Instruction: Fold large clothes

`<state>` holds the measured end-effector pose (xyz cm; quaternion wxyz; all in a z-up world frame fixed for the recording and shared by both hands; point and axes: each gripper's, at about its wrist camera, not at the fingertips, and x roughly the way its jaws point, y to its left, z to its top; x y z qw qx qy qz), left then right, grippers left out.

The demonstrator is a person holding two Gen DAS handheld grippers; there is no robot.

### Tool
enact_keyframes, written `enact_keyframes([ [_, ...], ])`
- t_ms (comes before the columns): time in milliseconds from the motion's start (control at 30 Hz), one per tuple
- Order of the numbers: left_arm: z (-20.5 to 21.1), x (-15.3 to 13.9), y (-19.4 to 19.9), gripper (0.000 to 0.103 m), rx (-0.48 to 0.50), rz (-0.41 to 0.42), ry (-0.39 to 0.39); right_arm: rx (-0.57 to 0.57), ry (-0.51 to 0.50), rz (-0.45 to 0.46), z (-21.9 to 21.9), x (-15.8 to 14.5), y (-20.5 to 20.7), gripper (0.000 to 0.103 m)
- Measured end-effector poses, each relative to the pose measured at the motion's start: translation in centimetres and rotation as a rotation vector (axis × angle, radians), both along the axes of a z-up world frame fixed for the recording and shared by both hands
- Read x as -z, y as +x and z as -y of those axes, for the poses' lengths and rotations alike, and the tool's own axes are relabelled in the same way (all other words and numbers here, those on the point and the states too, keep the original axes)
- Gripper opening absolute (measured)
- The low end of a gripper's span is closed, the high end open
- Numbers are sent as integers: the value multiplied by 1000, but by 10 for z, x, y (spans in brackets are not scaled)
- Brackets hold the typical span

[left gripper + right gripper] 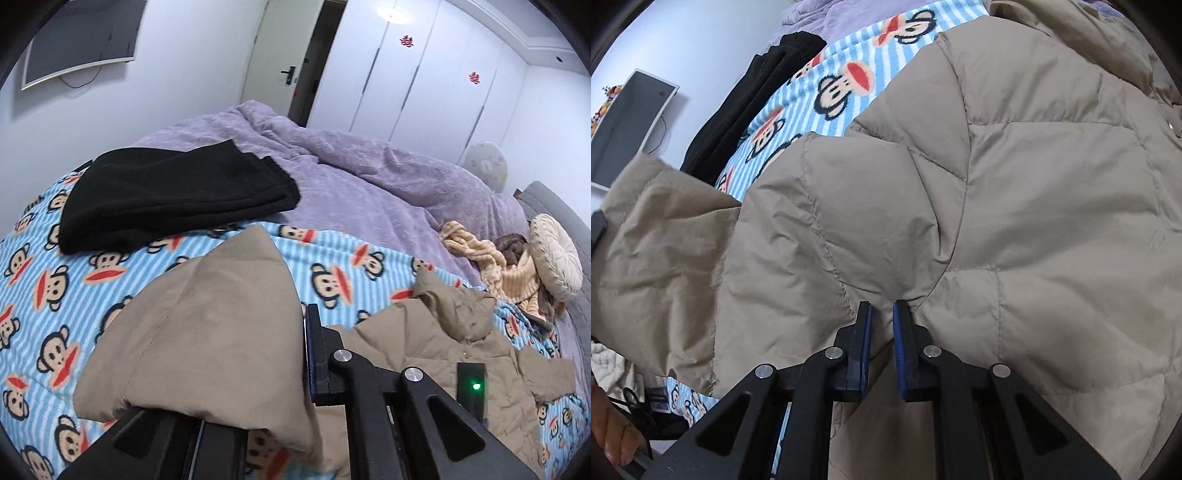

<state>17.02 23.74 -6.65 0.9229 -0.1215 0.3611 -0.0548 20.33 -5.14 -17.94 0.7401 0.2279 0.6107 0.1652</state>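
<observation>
The only writing I can make out is a pair of small red paper-cut characters [406,40] stuck on the white wardrobe doors [424,74], too small for me to read with confidence; the blue-striped blanket [55,295] covering the near part of the bed carries a repeated cartoon monkey face with a red mouth, with no lettering I can see. The thing I am working on is a beige quilted puffer jacket [1015,221], matte fabric stitched in diamond panels, with a snap button showing near its front edge in the right wrist view. It lies spread on the monkey blanket, and one part of it is lifted and draped over my left tongs [291,332], covering the left finger so that only the right finger with its blue pad shows; I cannot tell whether they are together or apart. My right tongs [882,314] are drawn close together, pinching a gathered pucker of the jacket fabric between the blue pads. A black folded garment [166,199] rests farther back, partly on the blanket and partly on a rumpled lilac duvet [369,177]. Near the grey headboard [565,221] sit a round cream cushion [554,254] and a crumpled yellow-striped cloth [491,258]. A dark screen [81,40] hangs on the wall.
</observation>
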Motion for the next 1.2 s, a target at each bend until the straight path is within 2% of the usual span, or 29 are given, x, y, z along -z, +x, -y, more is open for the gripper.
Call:
enact_keyframes([
  [100, 55, -16, 4, 10, 65, 18, -3, -26, 61, -30, 13, -2, -4, 13],
  [200, 120, -26, 9, 10, 149, 29, -16, -8, 107, -27, 51, -14, -19, 13],
  [333, 218, -23, 13, 10, 278, 15, -14, 58, 41, 3, 126, -27, -41, 13],
  [467, 310, 15, 13, 10, 373, -63, 54, 159, -53, 14, 211, -32, -63, 13],
  [600, 368, 74, 5, 10, 420, -177, 168, 229, -108, -6, 267, -21, -78, 13],
  [700, 372, 110, -4, 10, 433, -232, 242, 260, -90, -26, 286, -9, -83, 13],
  [800, 371, 120, -11, 11, 445, -232, 295, 270, -65, -20, 289, -3, -82, 13],
  [967, 358, 105, -15, 11, 474, -255, 304, 287, -61, -24, 290, -6, -84, 13],
  [1133, 323, 81, -27, 11, 472, -234, 258, 239, -141, 26, 284, -28, -86, 14],
  [1167, 314, 78, -30, 11, 467, -238, 247, 220, -157, 42, 279, -34, -84, 14],
  [1200, 304, 75, -33, 12, 462, -244, 231, 199, -169, 58, 273, -39, -81, 21],
])
